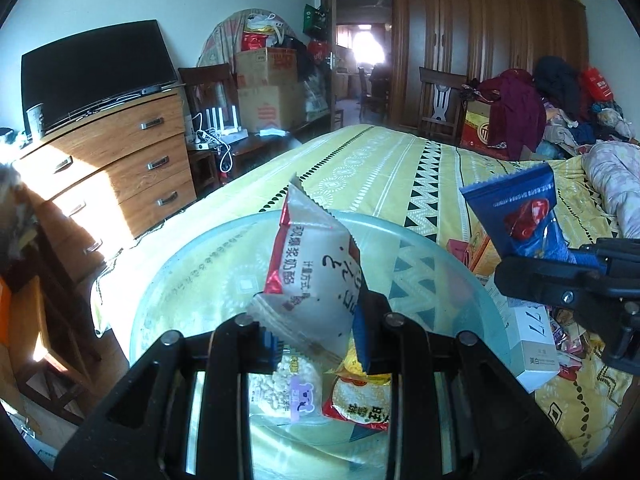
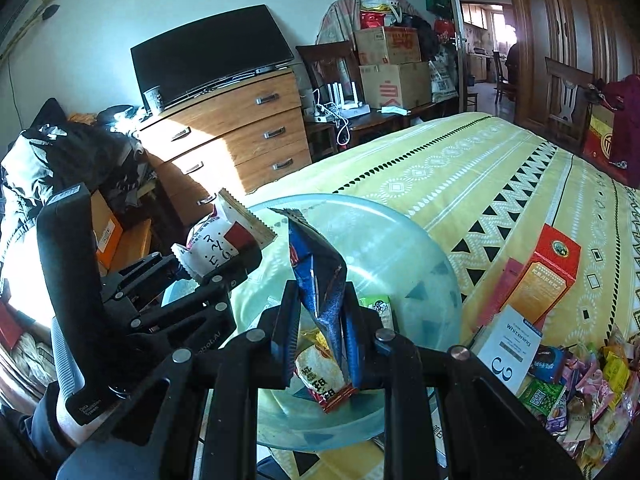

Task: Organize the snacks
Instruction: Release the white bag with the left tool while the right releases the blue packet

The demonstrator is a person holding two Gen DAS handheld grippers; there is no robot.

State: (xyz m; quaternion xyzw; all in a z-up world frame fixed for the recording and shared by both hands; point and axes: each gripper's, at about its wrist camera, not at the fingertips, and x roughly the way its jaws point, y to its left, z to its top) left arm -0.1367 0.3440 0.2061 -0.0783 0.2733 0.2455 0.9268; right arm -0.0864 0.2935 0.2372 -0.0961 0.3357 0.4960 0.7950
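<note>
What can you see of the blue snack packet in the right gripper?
The blue snack packet is a glossy foil-like pouch with a red date picture and a serrated top edge. It stands roughly upright, creased, pinched near its lower end by the shut right gripper. It hangs above the clear glass bowl, apart from the white packet in the left gripper.

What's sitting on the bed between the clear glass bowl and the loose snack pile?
In the right wrist view, two cartons: a white "Whitening" box and a leaning red-orange box stand between the clear glass bowl and the heap of small snack packets.
</note>
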